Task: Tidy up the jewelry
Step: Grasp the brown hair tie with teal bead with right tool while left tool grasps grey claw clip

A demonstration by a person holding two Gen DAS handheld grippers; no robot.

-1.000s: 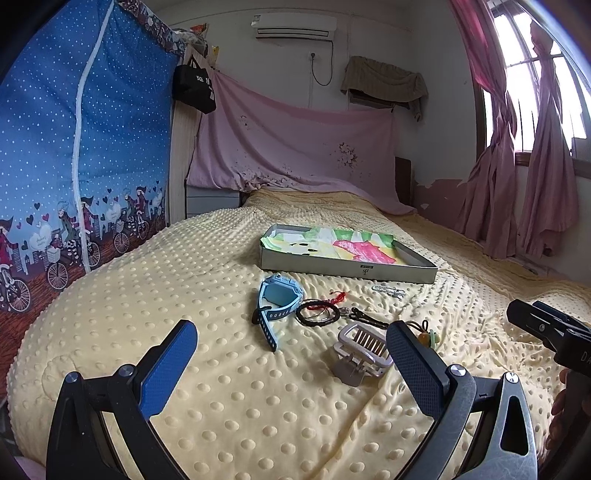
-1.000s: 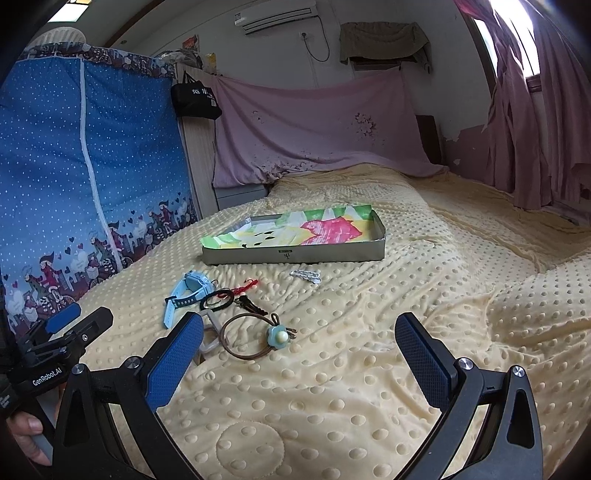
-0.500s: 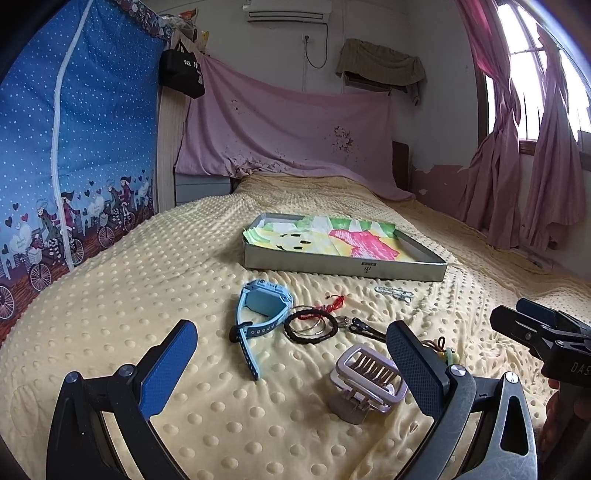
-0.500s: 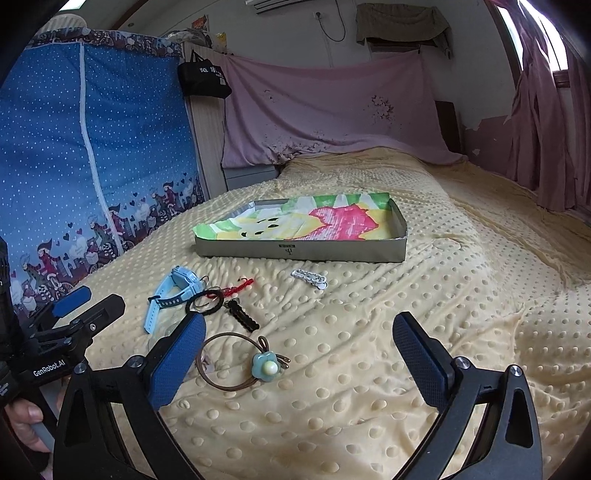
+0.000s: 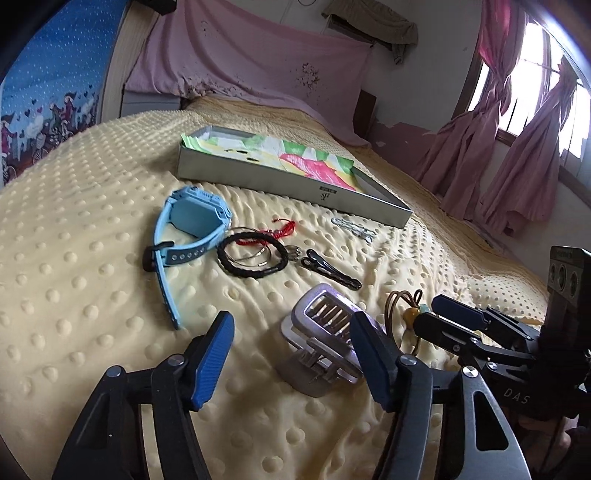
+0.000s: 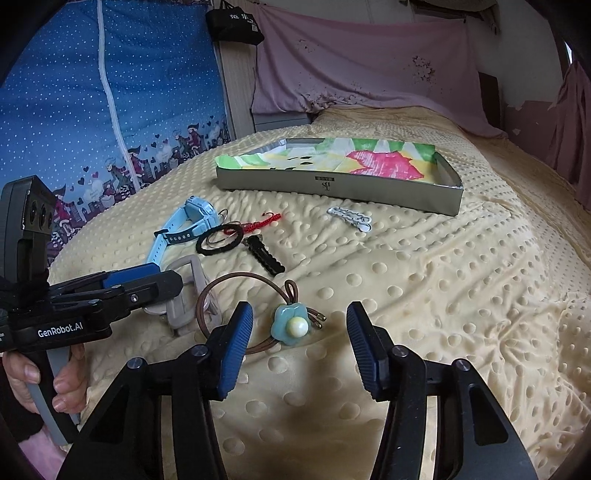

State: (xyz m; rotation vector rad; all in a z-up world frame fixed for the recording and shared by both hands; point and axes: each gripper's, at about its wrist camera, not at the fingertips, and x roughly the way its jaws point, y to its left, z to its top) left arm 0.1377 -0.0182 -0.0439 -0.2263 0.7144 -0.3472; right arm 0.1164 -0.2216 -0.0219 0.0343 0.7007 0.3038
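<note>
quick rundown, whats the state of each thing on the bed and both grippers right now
left gripper: open, around the hair claw
right gripper: open, over the flower hair tie
hair claw: shut, on the blanket
flower hair tie: loose, ungripped
tray: no jewelry inside
blue watch: unbuckled, outside the tray
black hair clip: closed, lying flat
silver clip: lying near the tray

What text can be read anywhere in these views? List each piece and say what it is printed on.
"GenRobot.AI": white print on the side of the left gripper, seen from the right wrist.
"DAS": pale letters on the body of the right gripper, seen from the left wrist.
Small dark mark on the front wall of the grey tray: too small to read.
White characters on the black bag hanging on the wall: too blurred to read.
</note>
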